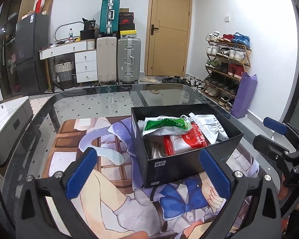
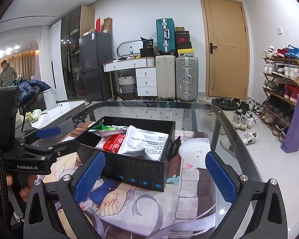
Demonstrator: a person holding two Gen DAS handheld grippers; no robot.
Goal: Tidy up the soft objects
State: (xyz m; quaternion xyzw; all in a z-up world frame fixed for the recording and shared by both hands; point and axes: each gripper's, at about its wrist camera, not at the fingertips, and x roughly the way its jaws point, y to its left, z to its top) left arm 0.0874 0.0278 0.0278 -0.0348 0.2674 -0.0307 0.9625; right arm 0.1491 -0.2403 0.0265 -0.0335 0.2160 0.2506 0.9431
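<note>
A black open box (image 1: 181,165) stands on the printed mat on the glass table. It holds soft packets: a green and white pouch (image 1: 163,125), a red and white packet (image 1: 193,137) and a white printed bag (image 1: 211,127). The box (image 2: 137,169) and the white bag (image 2: 145,141) also show in the right wrist view. My left gripper (image 1: 149,171) is open and empty, just in front of the box. My right gripper (image 2: 155,173) is open and empty, near the box's near corner. Each gripper shows at the edge of the other's view.
The glass table (image 1: 101,101) carries an anime-print mat (image 1: 117,197). Suitcases (image 1: 117,59), a white drawer desk (image 1: 77,57), a fridge (image 1: 29,53) and a door stand behind. A shoe rack (image 1: 227,63) and a purple bag (image 1: 244,95) are on the right.
</note>
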